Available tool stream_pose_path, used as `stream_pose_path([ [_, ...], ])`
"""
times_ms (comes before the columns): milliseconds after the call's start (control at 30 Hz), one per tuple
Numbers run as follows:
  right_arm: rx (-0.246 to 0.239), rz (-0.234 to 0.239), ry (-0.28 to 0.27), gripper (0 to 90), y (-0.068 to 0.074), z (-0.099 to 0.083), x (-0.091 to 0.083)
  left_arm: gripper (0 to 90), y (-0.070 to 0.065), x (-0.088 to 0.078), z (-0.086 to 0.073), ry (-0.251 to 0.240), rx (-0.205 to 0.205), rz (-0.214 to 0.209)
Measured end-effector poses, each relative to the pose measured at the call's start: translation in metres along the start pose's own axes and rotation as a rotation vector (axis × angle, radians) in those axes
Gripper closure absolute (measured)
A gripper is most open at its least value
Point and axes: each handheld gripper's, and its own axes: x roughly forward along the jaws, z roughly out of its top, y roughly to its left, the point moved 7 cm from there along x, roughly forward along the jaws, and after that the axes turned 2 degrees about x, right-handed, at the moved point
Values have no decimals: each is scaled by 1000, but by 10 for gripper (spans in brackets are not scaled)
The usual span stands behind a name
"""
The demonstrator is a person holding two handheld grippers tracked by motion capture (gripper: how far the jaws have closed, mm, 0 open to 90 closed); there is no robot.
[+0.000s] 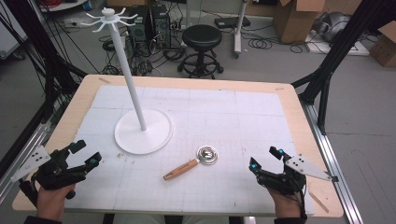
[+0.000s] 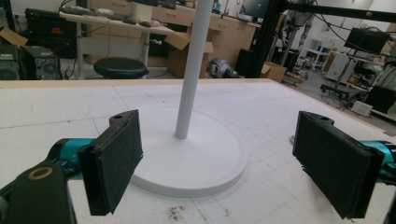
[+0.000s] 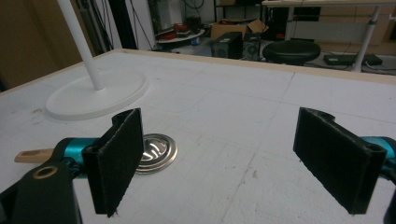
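On the white gridded mat (image 1: 233,112), the left gripper (image 1: 85,152) waits with jaws apart at 7 o'clock, the wooden-handled metal tool (image 1: 194,162) lies at 6, the right gripper (image 1: 265,156) gapes empty at 5, and the high view adds the stand's hooks (image 1: 108,18).

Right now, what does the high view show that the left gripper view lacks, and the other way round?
High view alone: the stand's hooked top, the wooden-handled metal utensil lying on the mat, and both the left gripper and right gripper, jaws open.

Left gripper view alone: a close look at the pad faces of its own open jaws, with a cluttered bench behind.

Shared: the white stand, the black stool and the table.
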Motion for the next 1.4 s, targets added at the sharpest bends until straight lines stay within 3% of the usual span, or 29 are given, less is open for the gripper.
stream_pose_path([
  [133,1,26,17,149,3,-2,2,162,2,2,-1,1,-10,4],
  [333,-18,80,55,150,19,-5,12,162,0,3,-3,9,-13,-2],
  [433,-47,125,73,152,37,-6,22,162,1,1,-2,3,-12,0],
  [600,-40,177,82,161,51,-6,31,162,2,-2,-2,2,-14,3],
  [733,-71,236,131,178,74,-12,46,164,0,-4,-1,2,-6,7],
  [767,-71,236,131,178,74,-12,46,164,0,-4,-1,2,-6,7],
  [800,-96,273,163,180,86,-16,54,164,0,-4,-2,8,-3,7],
  [833,-96,273,163,180,86,-16,54,164,-1,-3,-3,10,-4,6],
  [867,-108,298,182,215,95,-18,60,165,0,-4,-3,11,-5,7],
  [900,-108,298,182,215,95,-18,60,165,0,-4,-3,11,-5,7],
  [1033,-125,447,236,509,120,-30,78,167,4,-5,-3,8,-17,11],
  [1133,-168,521,269,702,138,-36,86,169,4,-4,-3,6,-21,12],
  [1200,-199,566,323,790,154,-43,95,171,4,-4,-4,12,-17,10],
  [1267,-222,579,349,816,161,-47,99,171,4,-3,-4,15,-15,9],
  [1300,-282,604,400,871,174,-55,107,173,4,-3,-4,15,-16,8],
  [1367,-311,613,422,888,181,-59,110,174,4,-4,-4,15,-15,7],
  [1400,-351,613,462,888,191,-66,117,174,5,-5,-4,12,-20,10],
])
